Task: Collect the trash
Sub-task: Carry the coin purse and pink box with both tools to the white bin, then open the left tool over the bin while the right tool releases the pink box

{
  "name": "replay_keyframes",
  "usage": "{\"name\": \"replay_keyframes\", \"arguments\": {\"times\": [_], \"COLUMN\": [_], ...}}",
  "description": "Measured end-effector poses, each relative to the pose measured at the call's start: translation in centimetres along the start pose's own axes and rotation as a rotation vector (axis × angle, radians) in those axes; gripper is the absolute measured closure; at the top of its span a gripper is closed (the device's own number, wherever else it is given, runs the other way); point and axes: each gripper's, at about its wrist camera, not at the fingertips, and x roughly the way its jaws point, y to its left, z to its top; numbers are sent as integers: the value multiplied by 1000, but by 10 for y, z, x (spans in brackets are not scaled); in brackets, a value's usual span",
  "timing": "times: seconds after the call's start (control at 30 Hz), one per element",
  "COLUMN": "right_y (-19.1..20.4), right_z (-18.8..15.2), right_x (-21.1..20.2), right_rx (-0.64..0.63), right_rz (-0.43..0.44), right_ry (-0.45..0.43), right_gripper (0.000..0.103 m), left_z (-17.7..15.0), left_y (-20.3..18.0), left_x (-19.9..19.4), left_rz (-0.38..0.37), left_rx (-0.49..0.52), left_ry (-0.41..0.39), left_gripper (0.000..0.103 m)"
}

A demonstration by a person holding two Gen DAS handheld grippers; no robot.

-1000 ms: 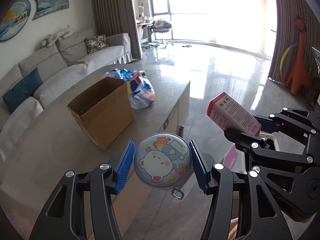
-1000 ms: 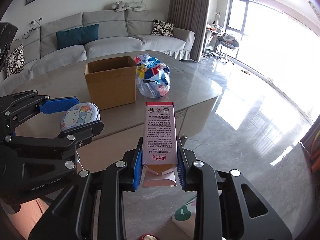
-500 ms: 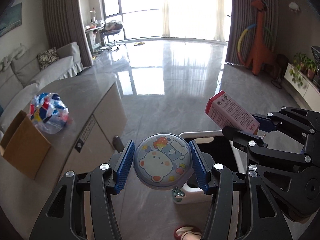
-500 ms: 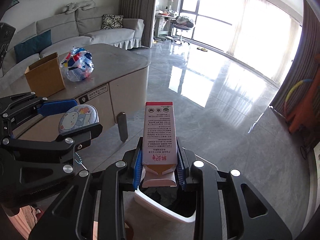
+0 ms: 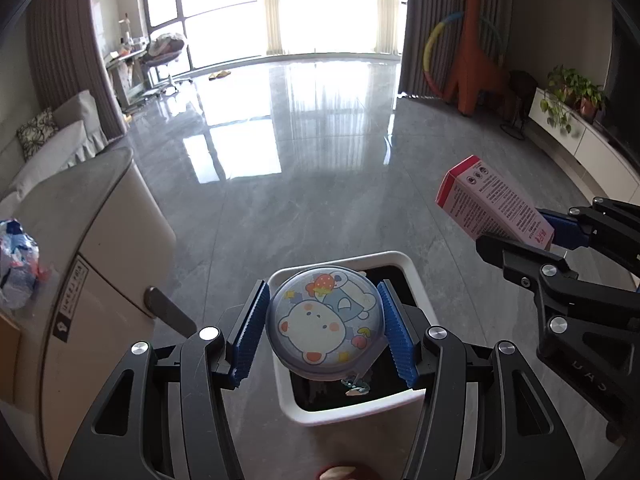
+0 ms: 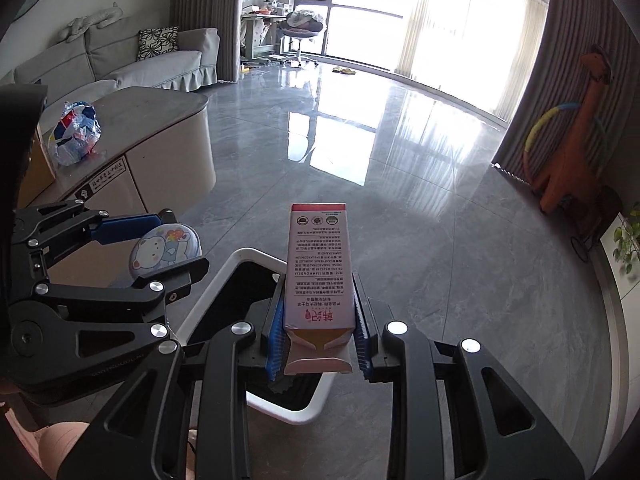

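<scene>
- My left gripper (image 5: 325,330) is closed on a round cartoon-printed case (image 5: 326,326), its blue pads (image 5: 250,334) pressed against either side of the rim.
- That case hangs directly above the white trash bin (image 5: 298,408); a small charm (image 5: 354,386) dangles from its lower edge over the bin's dark inside.
- My right gripper (image 6: 319,338) is clamped on the lower end of a pink-and-white carton (image 6: 319,268), which sticks straight out ahead between the fingers.
- The carton is above the bin's far right side; seen from the left wrist, it points up and away from the bin, tilted.
- The two grippers sit side by side over the bin, close but not touching.
- The bin stands on the grey glossy floor (image 5: 320,184), just beside the rounded end of the cream cabinet-table (image 6: 168,160).
- On that table, well away from the bin, a crumpled plastic bag (image 6: 75,133) lies next to a cardboard box (image 6: 38,164).
</scene>
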Motion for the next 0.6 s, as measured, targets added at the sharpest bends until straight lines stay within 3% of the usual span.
{"name": "replay_keyframes", "arguments": {"times": [0.3,0.6], "right_y": [-13,-15], "right_z": [-8,-4], "right_x": [17,23], "right_rx": [28,35], "right_rz": [-26,-41], "right_ry": [41,51], "right_gripper": [73,73], "left_z": [2,7], "left_y": [-10,-23], "left_x": [57,91], "left_rz": [-67,-75], "left_rx": [73,136], "left_ry": [97,148], "left_gripper": [46,45]}}
